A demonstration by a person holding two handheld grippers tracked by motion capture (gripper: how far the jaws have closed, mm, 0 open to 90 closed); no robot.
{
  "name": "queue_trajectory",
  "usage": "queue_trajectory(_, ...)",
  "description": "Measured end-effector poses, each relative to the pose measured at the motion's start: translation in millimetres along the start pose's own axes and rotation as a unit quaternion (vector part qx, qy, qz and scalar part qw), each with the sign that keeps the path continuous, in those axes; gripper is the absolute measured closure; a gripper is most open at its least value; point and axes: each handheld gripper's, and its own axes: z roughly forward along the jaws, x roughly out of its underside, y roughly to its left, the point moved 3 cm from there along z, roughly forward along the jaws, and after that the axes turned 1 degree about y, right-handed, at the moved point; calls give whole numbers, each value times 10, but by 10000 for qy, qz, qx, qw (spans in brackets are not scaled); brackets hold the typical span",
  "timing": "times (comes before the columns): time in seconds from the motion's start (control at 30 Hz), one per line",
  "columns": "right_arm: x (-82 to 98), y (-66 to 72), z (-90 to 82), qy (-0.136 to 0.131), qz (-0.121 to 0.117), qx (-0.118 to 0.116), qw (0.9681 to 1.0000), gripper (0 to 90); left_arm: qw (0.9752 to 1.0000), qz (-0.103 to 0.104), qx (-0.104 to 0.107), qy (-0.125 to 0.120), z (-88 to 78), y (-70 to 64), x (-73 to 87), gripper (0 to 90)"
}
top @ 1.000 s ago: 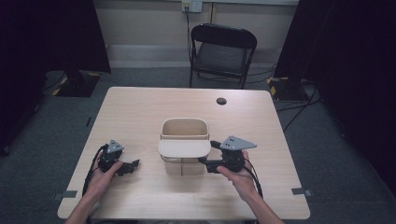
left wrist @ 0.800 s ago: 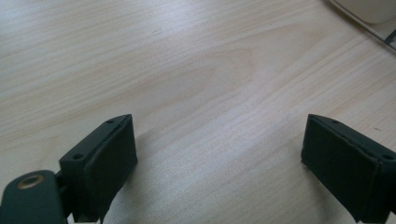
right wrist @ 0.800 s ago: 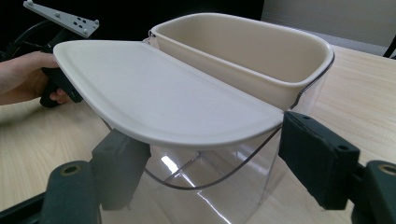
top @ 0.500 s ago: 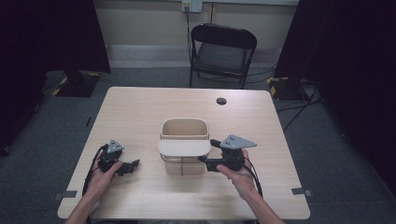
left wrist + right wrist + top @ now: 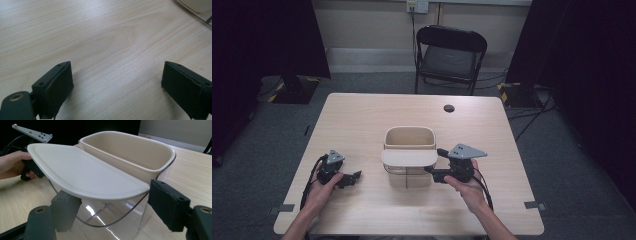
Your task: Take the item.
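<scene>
right gripper view: plain cream bin (image 5: 130, 152), no readable writing.

**A recording room in a lab**

The place looks like a lab studio. Black curtains (image 5: 287, 40) hang at both sides, 1 folding chair (image 5: 449, 57) stands behind a bare wooden table (image 5: 362, 120), cables (image 5: 532, 115) lie on grey carpet (image 5: 257, 165).
</scene>
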Motion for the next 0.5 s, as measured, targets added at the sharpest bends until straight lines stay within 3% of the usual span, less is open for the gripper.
queue_trajectory(0.5, -32, -5, 2, -46, 14, 9, 10000, 270, 10000, 17, 0, 11, -1, 2, 1, 97)
